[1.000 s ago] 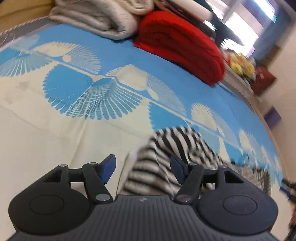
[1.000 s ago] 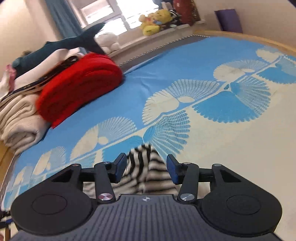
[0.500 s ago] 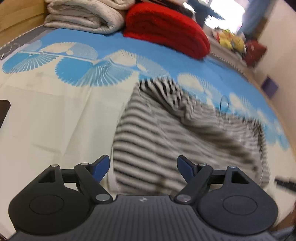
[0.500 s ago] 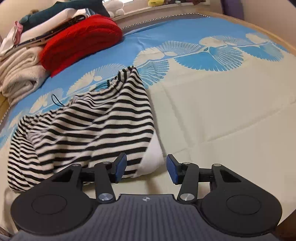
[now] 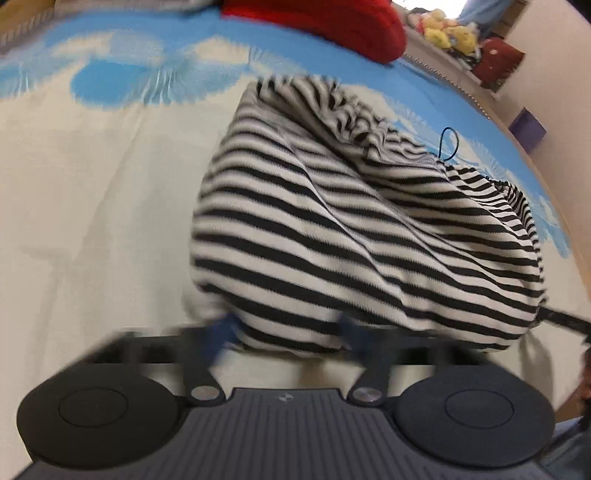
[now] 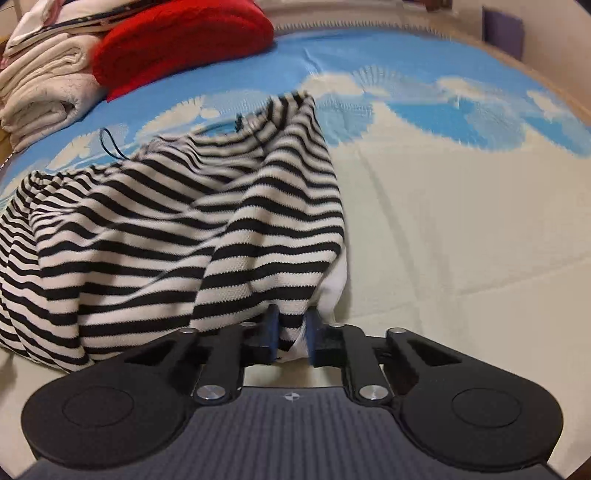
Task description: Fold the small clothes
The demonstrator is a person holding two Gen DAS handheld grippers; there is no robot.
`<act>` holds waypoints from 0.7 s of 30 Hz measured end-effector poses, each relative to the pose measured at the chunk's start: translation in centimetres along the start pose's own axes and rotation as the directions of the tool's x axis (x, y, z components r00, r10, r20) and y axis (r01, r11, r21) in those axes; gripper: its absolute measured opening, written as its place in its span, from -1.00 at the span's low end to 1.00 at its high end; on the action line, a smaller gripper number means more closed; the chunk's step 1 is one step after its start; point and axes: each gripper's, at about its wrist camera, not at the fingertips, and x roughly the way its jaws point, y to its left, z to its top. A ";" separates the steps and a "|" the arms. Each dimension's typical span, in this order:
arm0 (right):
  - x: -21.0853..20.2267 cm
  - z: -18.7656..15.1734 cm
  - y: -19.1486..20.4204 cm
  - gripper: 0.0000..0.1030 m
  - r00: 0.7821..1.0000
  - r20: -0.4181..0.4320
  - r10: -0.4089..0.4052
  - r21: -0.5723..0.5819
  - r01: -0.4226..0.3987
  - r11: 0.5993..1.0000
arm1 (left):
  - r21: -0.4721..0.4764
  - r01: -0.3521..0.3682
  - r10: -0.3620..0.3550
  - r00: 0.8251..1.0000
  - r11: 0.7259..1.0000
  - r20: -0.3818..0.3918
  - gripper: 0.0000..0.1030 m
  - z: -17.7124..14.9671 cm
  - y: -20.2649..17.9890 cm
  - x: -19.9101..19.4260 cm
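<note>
Closer now to the striped garment (image 6: 192,236) lying rumpled on the bedspread (image 6: 461,229); right gripper (image 6: 291,336) just clamped onto its near hem, left gripper (image 5: 288,332) blurred mid-closing, grip unclear. Risks lifting lopsided if left misses.

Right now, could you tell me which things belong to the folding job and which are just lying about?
In use: striped garment, right tongs, left tongs.
Lying about: red blanket, cream blankets, soft toys.
</note>
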 end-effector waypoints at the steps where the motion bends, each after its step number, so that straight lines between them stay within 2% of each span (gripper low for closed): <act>1: -0.5 0.0 0.1 -0.77 1.000 0.025 0.007 -0.011 -0.006 1.000 | -0.010 -0.010 0.011 1.000 1.000 0.016 -0.64 0.0 0.3 -0.3; 4: -2.6 0.0 -0.8 -0.78 0.993 0.103 0.050 0.006 -0.051 0.999 | -0.114 0.024 -0.020 0.999 0.993 0.036 -0.74 0.0 2.1 -1.1; 8: -4.4 -0.1 -2.9 -0.79 0.982 0.168 0.088 0.061 -0.099 0.993 | -0.079 -0.001 0.008 0.997 0.997 0.083 -0.75 0.1 2.0 -2.1; 10: -5.0 -0.1 -3.0 -0.80 0.976 0.204 0.080 0.047 -0.091 0.995 | -0.112 -0.001 0.012 0.995 0.994 0.096 -0.78 0.3 2.4 -2.4; 12: -5.5 -0.1 -3.1 -0.80 0.971 0.228 0.066 0.043 -0.078 0.996 | -0.137 -0.008 0.023 0.994 0.991 0.107 -0.88 0.5 3.1 -2.9; 13: -5.6 0.0 -3.2 -0.81 0.970 0.235 0.061 0.048 -0.074 0.996 | -0.140 -0.025 0.041 0.993 0.990 0.113 -1.00 0.5 3.3 -3.1; 16: -5.6 0.0 -3.2 -0.81 0.974 0.227 0.024 0.023 -0.030 0.999 | -0.142 -0.176 0.195 0.972 0.974 0.131 -1.00 0.8 4.2 -3.4; 17: -5.5 0.1 -3.1 -0.80 0.975 0.222 0.009 0.021 -0.014 1.000 | -0.168 -0.171 0.193 0.973 0.971 0.129 -1.00 0.9 5.1 -3.6; 18: -5.5 0.1 -3.1 -0.80 0.978 0.209 0.025 0.004 -0.026 1.000 | -0.200 -0.132 0.161 0.978 0.971 0.136 -1.00 1.0 5.8 -3.8; 20: -5.3 0.3 -3.2 -0.80 0.980 0.196 0.044 0.007 -0.046 0.999 | -0.216 -0.011 0.043 0.989 0.976 0.144 -1.00 1.1 6.5 -4.2; 21: -5.2 0.3 -3.1 -0.80 0.979 0.197 0.044 0.001 -0.046 0.999 | -0.216 0.027 0.004 0.990 0.976 0.140 -0.93 1.0 6.5 -4.3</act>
